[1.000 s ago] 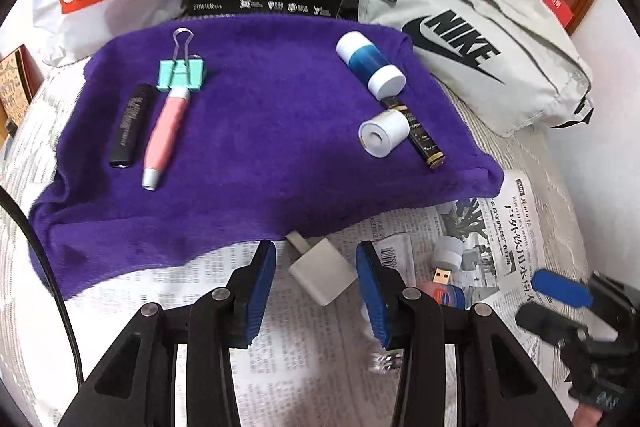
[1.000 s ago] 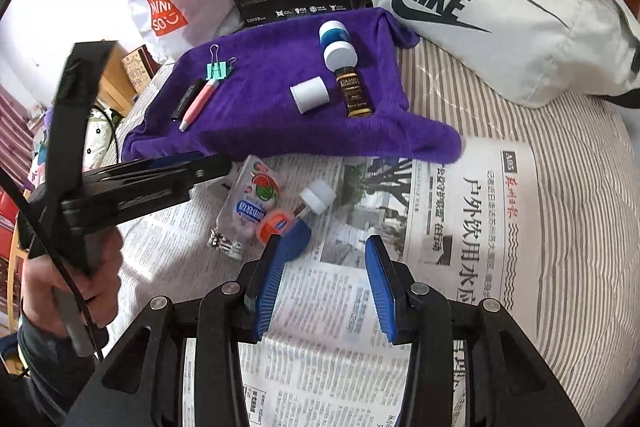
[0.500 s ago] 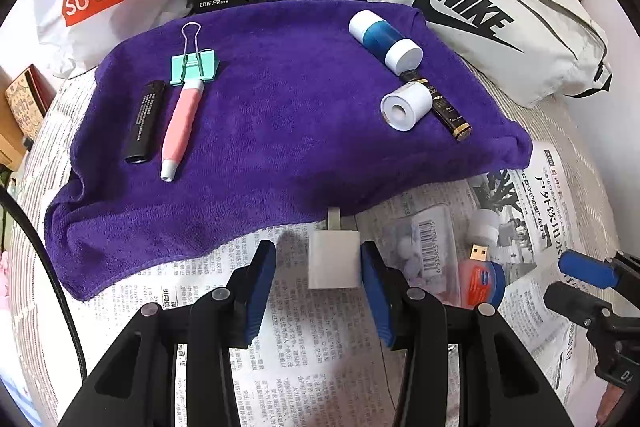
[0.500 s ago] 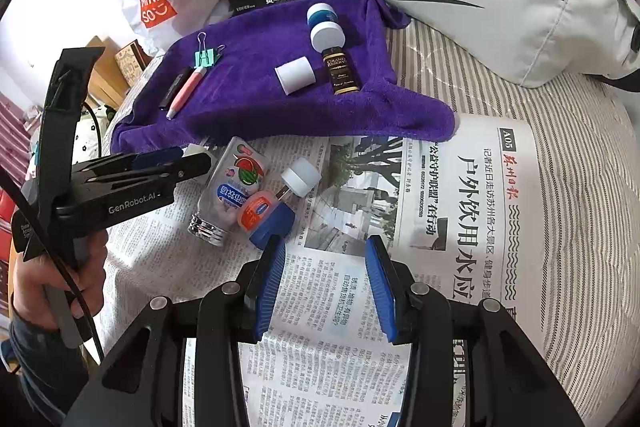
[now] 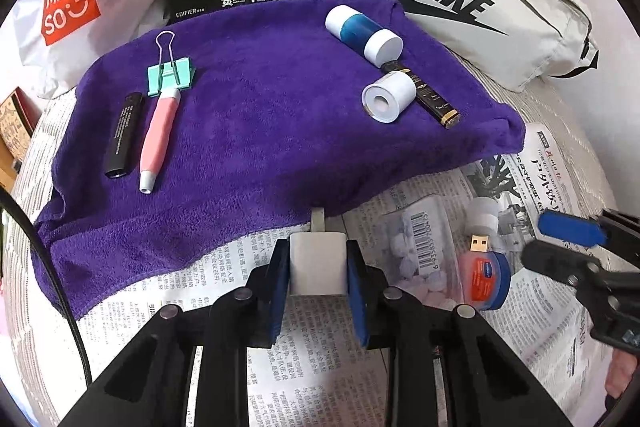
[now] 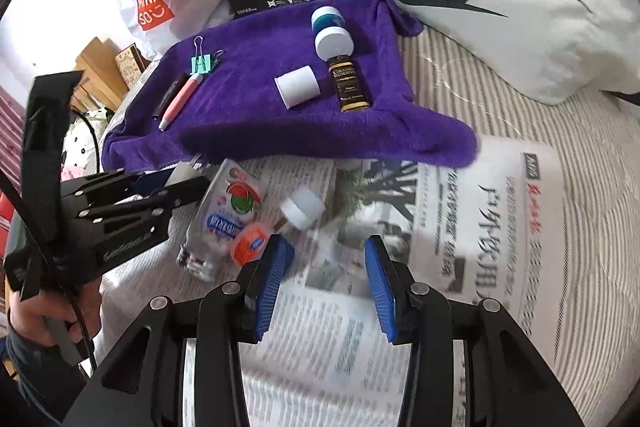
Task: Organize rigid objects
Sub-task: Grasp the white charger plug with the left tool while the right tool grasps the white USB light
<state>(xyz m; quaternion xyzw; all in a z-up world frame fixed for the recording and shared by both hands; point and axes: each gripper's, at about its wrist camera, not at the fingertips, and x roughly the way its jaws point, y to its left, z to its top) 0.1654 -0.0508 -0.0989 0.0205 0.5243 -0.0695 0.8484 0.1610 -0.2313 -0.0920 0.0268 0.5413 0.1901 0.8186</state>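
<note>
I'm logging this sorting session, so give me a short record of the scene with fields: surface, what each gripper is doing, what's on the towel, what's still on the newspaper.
surface: newspaper over a striped bed cover
left gripper: shut on white charger, at the purple towel edge
right gripper: open, empty, above the newspaper
on towel, left group: binder clip, black tube, pink pen
on towel, right group: blue bottle, white cap, dark bottle
still on newspaper: candy bottle, USB stick, small orange-labelled jar

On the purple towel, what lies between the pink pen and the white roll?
Nothing: in the left wrist view, bare purple towel separates the pink pen from the white roll.
</note>
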